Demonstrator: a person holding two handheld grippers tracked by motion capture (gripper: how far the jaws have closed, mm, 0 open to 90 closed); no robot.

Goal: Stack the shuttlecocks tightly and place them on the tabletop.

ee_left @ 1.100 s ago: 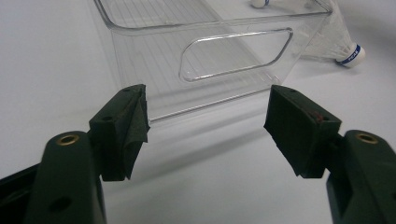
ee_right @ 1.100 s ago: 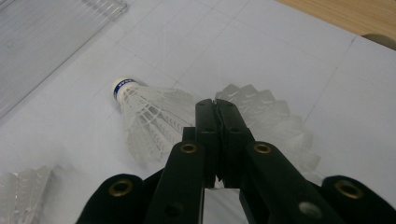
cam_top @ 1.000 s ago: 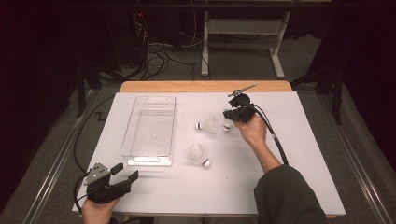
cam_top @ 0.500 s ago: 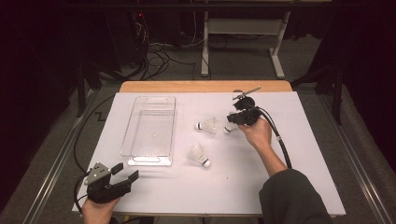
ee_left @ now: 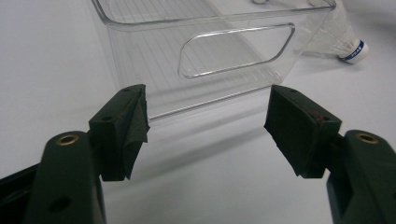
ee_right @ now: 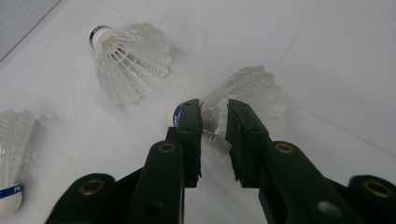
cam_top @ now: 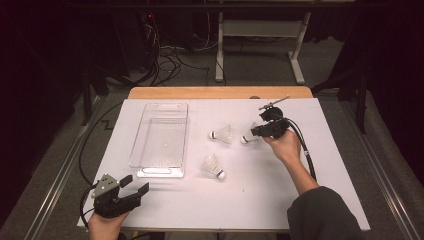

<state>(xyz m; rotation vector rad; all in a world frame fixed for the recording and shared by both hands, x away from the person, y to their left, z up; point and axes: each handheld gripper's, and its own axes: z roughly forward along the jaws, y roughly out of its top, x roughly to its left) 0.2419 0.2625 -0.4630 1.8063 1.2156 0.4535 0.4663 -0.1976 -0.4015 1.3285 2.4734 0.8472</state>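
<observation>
Three white shuttlecocks lie on the white table. One (cam_top: pixel 222 134) is at the middle, one (cam_top: pixel 212 165) nearer the front, one (cam_top: pixel 248 137) at the right. My right gripper (cam_top: pixel 255 132) hangs just over that right shuttlecock (ee_right: pixel 252 88). Its jaws (ee_right: pixel 215 119) have just been opening and stand a narrow gap apart. The feathers show through the gap and the pads do not press on them. My left gripper (cam_top: pixel 135 186) rests at the front left, wide open (ee_left: pixel 208 126) and empty, and faces the clear bin (ee_left: pixel 233 51).
The clear plastic bin (cam_top: pixel 159 105) stands left of centre with nothing in it. A shuttlecock (ee_left: pixel 348 42) lies just past its right corner. Two more shuttlecocks (ee_right: pixel 130 56) (ee_right: pixel 11 154) lie left of my right gripper. A cable trails from each gripper.
My right gripper has shifted a little to the right and lower over the right shuttlecock, and its jaws have parted. The left gripper has kept still.
</observation>
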